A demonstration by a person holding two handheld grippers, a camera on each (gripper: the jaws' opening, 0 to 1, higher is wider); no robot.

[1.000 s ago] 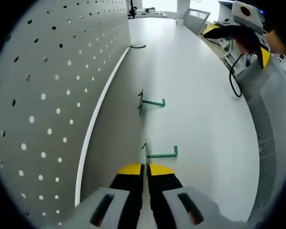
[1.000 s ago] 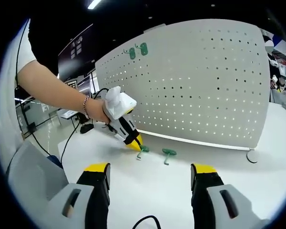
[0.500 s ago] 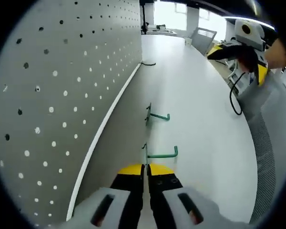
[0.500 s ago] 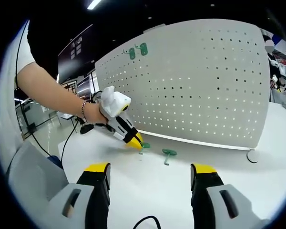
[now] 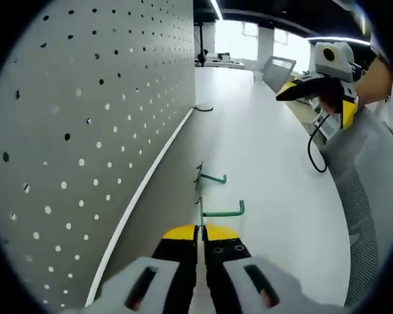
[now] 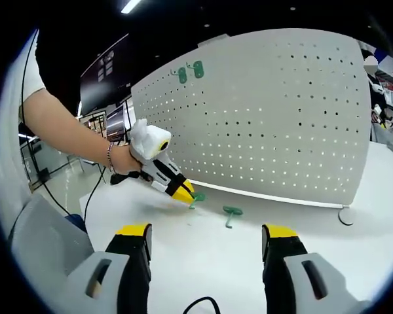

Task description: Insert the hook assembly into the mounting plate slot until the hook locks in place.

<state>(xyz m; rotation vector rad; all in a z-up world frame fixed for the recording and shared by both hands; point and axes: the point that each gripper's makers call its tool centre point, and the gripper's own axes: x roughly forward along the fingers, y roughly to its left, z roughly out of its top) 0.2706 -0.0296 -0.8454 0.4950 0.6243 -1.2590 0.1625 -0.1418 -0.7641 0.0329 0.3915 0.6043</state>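
A white table, cables and office furniture around the work

The white table (image 6: 203, 261) has a smooth, bare top; in the left gripper view its surface (image 5: 262, 150) runs far back toward bright windows (image 5: 239, 29). A black cable (image 5: 314, 140) hangs in a loop at the table's far edge, next to a grey mesh chair back (image 5: 360, 209). Another grey chair (image 5: 275, 69) stands farther behind. In the right gripper view a grey chair back (image 6: 42, 245) is at the lower left, a black cable end (image 6: 200, 304) lies on the table, a ceiling light (image 6: 130, 6) shines above, and a dark screen (image 6: 105, 72) is behind.
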